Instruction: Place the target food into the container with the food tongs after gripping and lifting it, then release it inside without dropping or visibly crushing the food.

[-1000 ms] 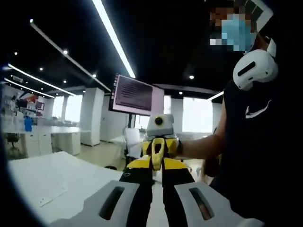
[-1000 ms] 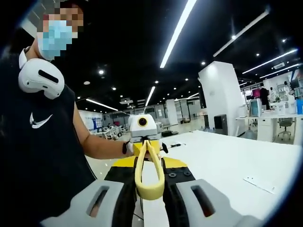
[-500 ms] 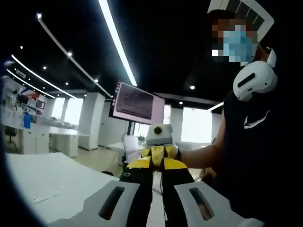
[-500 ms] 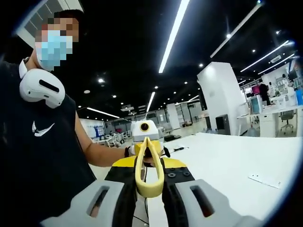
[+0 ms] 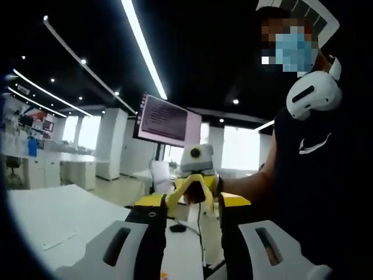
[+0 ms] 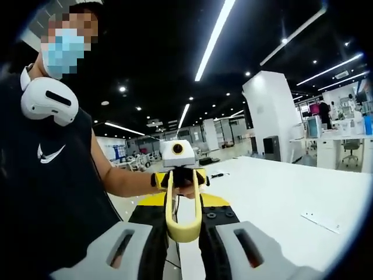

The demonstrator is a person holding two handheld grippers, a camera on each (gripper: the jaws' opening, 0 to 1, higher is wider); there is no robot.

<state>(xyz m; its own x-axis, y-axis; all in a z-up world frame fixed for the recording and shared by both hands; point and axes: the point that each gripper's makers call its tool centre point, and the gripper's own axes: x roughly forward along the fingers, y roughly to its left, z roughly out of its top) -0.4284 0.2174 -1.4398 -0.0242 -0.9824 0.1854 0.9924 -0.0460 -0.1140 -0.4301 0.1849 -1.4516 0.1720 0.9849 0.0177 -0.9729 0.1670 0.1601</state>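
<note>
Office hall with ceiling strip lights, white table [image 6: 280, 198] below: yellow tongs [image 6: 182, 213] clenched in the right gripper [image 6: 183, 242].
Food and container aren't visible; tongs look light, springy plastic, best held mid-arm. At 12 o'clock, the left gripper [image 5: 192, 251] stands released, tongs [image 5: 189, 189] facing it.

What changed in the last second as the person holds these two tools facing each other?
The left tool spread its jaws wider. The arms of the yellow tongs parted at their far end. The right tool stayed shut on the tongs, and the person and white table stayed as they were.
</note>
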